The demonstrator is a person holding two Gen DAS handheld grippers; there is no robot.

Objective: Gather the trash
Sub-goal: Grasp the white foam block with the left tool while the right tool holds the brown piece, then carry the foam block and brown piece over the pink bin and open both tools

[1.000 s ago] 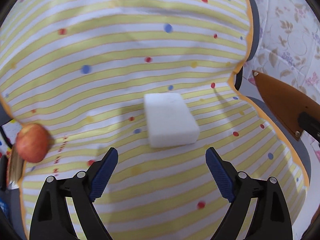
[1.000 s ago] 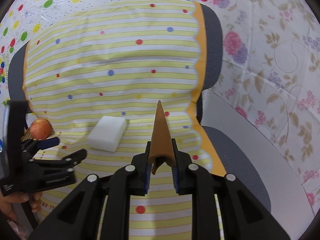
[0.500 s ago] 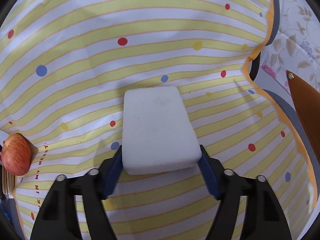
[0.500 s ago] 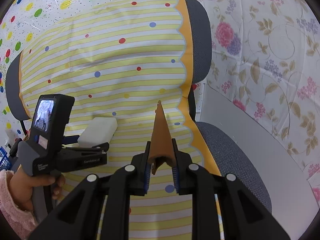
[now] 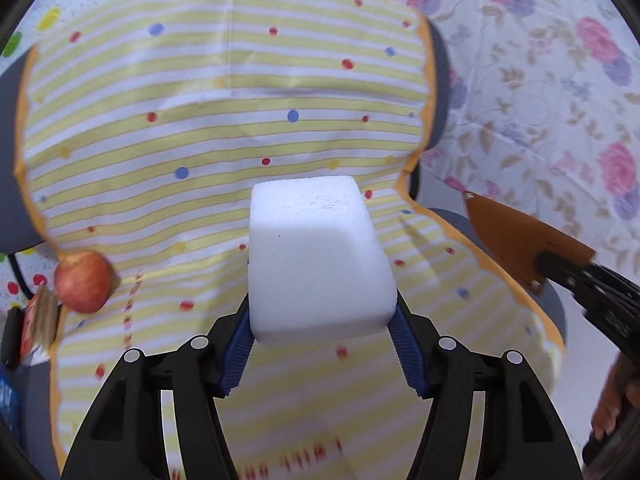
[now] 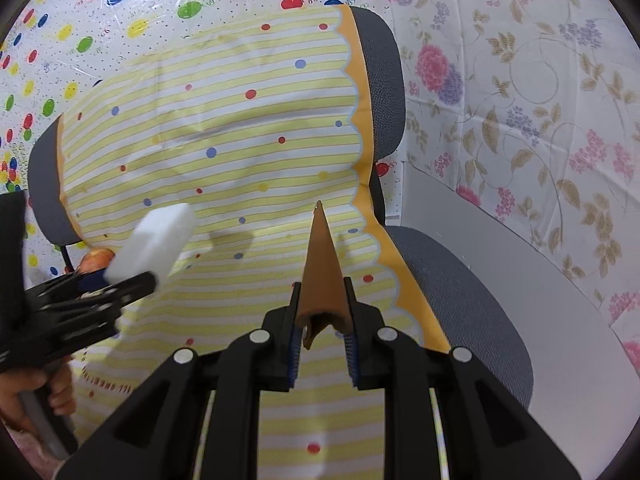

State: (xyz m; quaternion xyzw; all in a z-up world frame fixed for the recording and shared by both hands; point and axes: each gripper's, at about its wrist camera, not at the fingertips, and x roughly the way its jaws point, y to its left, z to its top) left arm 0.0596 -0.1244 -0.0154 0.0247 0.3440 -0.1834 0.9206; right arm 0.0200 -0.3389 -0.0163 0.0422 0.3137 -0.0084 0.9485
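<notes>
Left gripper (image 5: 320, 344) closing its blue pads on a white foam block (image 5: 316, 260) lifted off the yellow-striped dotted cloth (image 5: 224, 128), right gripper (image 6: 322, 344) clamped on a brown paper cone (image 6: 322, 276), blurred red apple (image 5: 83, 281) at the cloth's left edge, grey chair (image 6: 460, 300) half hidden beneath.

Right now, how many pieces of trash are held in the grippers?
2. The white foam block sits between the closing jaws of the left gripper; the brown paper cone is clamped in the right gripper. More may lie out of view.
</notes>
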